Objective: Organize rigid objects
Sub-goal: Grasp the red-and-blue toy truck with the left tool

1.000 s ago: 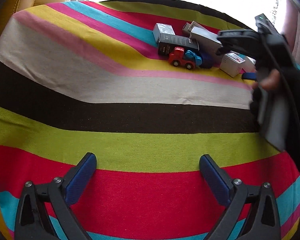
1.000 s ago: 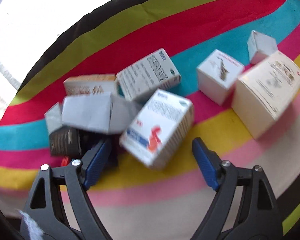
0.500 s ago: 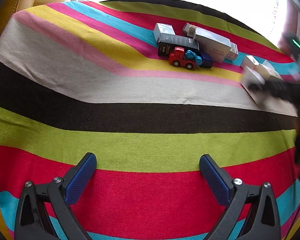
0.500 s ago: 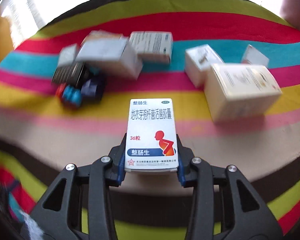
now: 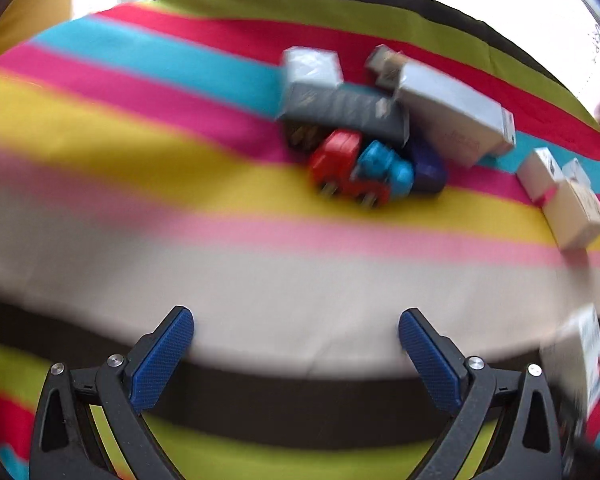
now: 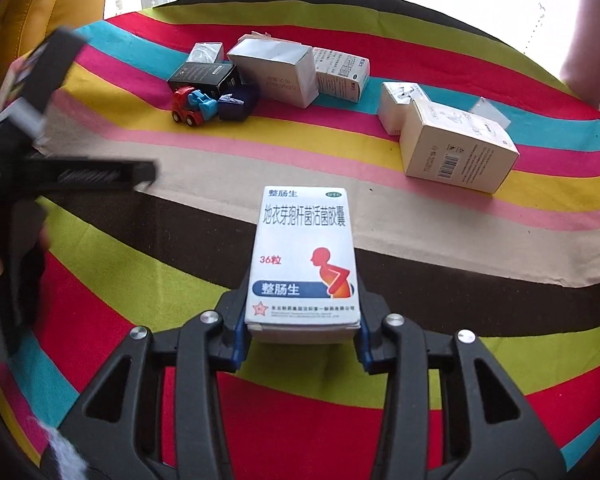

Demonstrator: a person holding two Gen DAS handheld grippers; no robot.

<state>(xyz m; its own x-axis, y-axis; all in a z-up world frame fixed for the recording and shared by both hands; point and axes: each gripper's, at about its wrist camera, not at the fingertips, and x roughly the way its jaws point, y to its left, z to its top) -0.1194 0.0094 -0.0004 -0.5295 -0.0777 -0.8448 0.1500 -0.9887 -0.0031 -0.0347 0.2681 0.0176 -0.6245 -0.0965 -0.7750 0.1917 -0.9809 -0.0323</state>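
Medicine box lifted over the striped cloth
The right gripper (image 6: 302, 322) clamped the medicine box (image 6: 303, 256); the left gripper (image 5: 296, 354) hung wide open, empty.

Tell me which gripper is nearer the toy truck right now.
Left. The left gripper hangs open just short of the toy truck; the right gripper, clamping the medicine box, sits farther back.
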